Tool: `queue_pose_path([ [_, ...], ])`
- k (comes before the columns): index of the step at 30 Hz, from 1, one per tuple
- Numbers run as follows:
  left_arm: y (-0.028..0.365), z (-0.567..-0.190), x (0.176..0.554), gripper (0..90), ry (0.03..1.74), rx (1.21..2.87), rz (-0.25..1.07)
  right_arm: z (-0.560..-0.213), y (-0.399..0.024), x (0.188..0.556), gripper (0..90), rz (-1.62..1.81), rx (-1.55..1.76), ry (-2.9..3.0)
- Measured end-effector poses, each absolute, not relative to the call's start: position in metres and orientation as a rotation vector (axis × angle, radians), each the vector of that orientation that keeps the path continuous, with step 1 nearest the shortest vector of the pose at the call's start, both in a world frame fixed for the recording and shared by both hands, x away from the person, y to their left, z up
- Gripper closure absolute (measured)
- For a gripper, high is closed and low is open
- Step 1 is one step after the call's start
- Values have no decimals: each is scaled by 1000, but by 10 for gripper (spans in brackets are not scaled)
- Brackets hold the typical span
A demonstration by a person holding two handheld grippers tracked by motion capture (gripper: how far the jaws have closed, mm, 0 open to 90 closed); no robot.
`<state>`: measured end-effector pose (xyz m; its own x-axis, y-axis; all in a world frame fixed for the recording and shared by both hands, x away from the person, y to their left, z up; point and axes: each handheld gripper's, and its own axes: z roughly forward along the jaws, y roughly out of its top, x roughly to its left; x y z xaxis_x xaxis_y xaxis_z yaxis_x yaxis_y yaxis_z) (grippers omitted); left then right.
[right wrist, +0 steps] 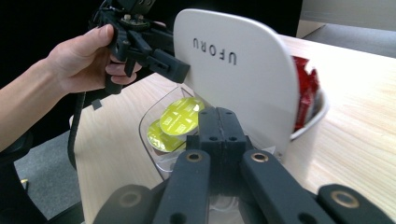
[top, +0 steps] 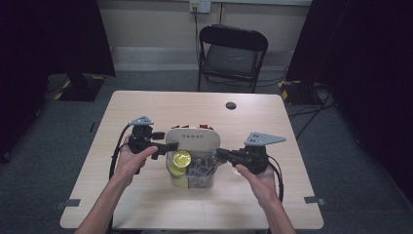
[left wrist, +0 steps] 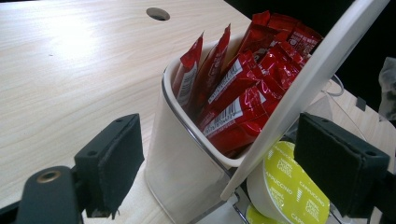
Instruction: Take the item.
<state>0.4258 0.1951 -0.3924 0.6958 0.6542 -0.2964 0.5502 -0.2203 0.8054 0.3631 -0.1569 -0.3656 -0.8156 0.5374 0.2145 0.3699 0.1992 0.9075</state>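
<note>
White lid [right wrist: 233, 70] reads "UFORU" and stands tilted up over the clear box [right wrist: 154, 116] at mid-table. My left gripper [left wrist: 219, 168] has its jaws spread wide either side of the lid edge, gripping nothing. My right gripper [right wrist: 219, 135] is clenched, jaws pressed together at the box; green pods [left wrist: 289, 186] read "CAPPUCCINO", with red sachets [left wrist: 243, 84] in the rear compartment.

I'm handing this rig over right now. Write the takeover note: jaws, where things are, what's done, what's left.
Left gripper: jaws open, one on each side of the raised white lid at its edge.
Right gripper: jaws shut, at the clear container on its right side; whether they pinch anything I cannot tell.
Container: mid-table; red sachets in the back compartment, green capsules in the front one.
Done: lid tilted up.
Left: probably fully opening or closing the lid.
</note>
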Motion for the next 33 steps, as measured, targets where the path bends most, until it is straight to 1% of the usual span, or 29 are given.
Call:
queue_pose_path([
  [24,196,-391,425,159,943,1898,136,-361,-199,368,900,1654,976,2201],
  [33,194,-391,425,159,946,1889,130,-365,-214,377,900,1592,1037,2186],
])
